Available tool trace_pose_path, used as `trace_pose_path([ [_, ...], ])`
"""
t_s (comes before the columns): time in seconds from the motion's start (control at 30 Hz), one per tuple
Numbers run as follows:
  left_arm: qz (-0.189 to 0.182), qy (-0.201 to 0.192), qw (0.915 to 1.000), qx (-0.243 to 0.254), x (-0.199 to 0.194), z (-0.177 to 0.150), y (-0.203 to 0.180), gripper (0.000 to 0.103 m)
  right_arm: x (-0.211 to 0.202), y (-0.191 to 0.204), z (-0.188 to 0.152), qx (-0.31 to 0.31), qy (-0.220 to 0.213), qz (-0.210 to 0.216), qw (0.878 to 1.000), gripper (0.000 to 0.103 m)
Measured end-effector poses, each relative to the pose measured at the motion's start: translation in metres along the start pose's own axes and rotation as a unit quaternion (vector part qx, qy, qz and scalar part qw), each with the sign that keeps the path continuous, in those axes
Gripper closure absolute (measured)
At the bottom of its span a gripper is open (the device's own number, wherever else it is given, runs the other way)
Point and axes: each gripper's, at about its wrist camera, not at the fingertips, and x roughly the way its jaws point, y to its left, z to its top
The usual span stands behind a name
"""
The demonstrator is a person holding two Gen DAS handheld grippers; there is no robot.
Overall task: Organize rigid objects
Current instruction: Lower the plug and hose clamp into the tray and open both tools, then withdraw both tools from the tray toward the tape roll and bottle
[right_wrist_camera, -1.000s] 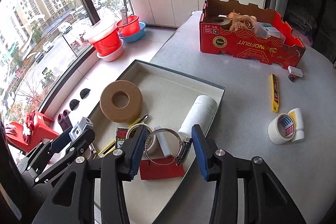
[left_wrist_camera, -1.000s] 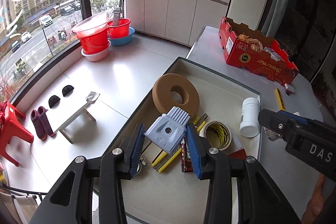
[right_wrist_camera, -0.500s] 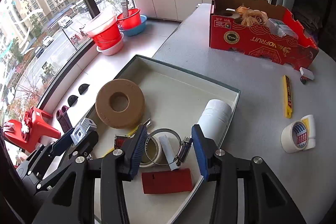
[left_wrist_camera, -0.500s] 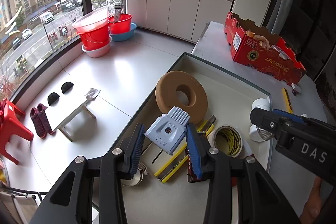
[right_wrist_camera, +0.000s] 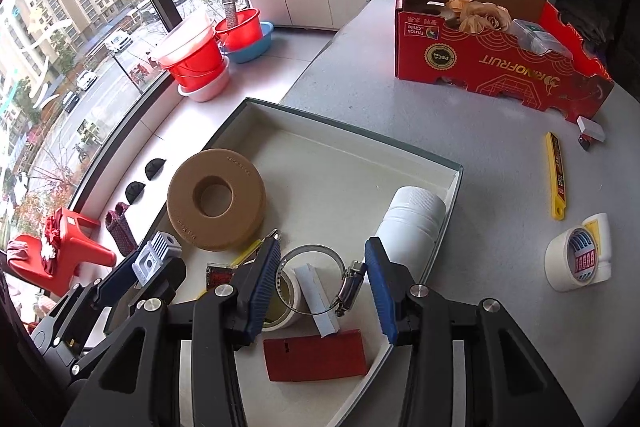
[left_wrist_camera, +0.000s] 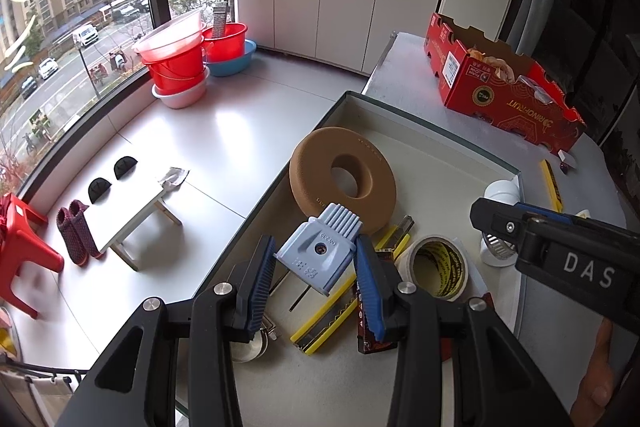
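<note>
My left gripper (left_wrist_camera: 316,269) is shut on a pale blue plastic clip (left_wrist_camera: 320,253) and holds it above the shallow tray (left_wrist_camera: 432,131). My right gripper (right_wrist_camera: 320,277) is shut on a metal hose clamp (right_wrist_camera: 320,267), also above the tray (right_wrist_camera: 352,123). In the tray lie a tan foam ring (right_wrist_camera: 216,199), a white bottle (right_wrist_camera: 412,223), a tape roll (left_wrist_camera: 436,267), yellow cutters (left_wrist_camera: 332,311) and a red block (right_wrist_camera: 316,355). The left gripper with its clip (right_wrist_camera: 154,259) shows at the left of the right wrist view.
A red cardboard box (right_wrist_camera: 496,43) stands at the table's far side. A yellow cutter (right_wrist_camera: 556,175), a white tape roll (right_wrist_camera: 576,263) and a small white piece (right_wrist_camera: 590,129) lie on the table right of the tray. The table edge runs left of the tray, with floor and red basins (left_wrist_camera: 180,63) beyond.
Both grippers have drawn back and risen a little over the tray, each keeping its hold. The tray's contents have not moved.
</note>
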Motion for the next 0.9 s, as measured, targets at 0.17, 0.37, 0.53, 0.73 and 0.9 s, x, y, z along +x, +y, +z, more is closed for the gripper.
trace_pose_path([
  [0.17,0.001,0.004,1.0000,0.005,0.004,-0.001,-0.003,0.060,0.005,-0.001,0.000,0.005,0.006,-0.001,1.000,0.058],
  [0.37,0.003,0.012,0.9999,0.007,0.008,-0.002,-0.004,0.059,0.009,0.000,-0.001,0.000,0.007,-0.007,1.000,0.058],
  [0.53,0.005,0.005,1.0000,0.001,0.006,-0.004,-0.004,0.020,0.006,0.002,-0.005,-0.006,0.007,-0.011,1.000,0.052],
  [0.73,0.004,0.011,0.9999,0.009,0.001,-0.009,-0.006,0.011,-0.015,0.000,-0.011,-0.012,-0.033,-0.026,0.999,0.009],
  [0.9,0.003,0.007,0.9999,0.011,-0.009,-0.013,-0.008,0.003,-0.024,-0.009,-0.024,0.001,-0.025,-0.024,0.999,0.009],
])
